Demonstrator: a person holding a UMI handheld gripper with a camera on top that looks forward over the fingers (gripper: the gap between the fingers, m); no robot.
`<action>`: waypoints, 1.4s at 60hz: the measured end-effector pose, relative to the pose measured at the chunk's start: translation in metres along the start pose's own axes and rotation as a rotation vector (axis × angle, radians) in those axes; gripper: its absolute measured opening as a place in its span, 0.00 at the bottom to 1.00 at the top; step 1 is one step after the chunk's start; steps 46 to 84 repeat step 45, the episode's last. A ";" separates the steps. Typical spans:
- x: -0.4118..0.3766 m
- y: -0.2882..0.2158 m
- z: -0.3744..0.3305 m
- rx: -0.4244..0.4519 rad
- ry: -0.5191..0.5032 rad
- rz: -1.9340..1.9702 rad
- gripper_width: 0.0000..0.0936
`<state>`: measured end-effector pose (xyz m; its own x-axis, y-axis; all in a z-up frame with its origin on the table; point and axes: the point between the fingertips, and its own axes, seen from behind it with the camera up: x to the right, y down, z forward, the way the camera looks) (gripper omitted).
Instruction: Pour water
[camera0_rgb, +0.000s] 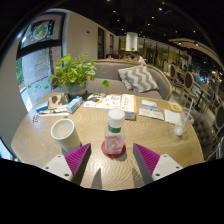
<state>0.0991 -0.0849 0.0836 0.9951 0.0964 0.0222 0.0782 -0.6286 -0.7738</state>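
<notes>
A clear plastic water bottle (115, 133) with a white cap and a reddish base stands upright on the round wooden table (150, 135), just ahead of my fingers and roughly centred between them. A white paper cup (65, 133) stands on the table to the left of the bottle, beyond my left finger. My gripper (111, 160) is open, its magenta pads (78, 158) spread wide, with a gap at either side of the bottle. Nothing is held.
Books and papers (108, 101) lie across the far side of the table. A potted green plant (72, 72) stands at the back left. A grey sofa with a patterned cushion (140, 78) lies beyond the table, and a white cup (184, 120) stands at the right.
</notes>
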 end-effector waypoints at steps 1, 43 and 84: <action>0.000 0.000 -0.010 -0.009 0.007 0.002 0.92; -0.043 -0.012 -0.224 0.015 0.154 0.050 0.91; -0.043 -0.013 -0.224 0.017 0.154 0.045 0.91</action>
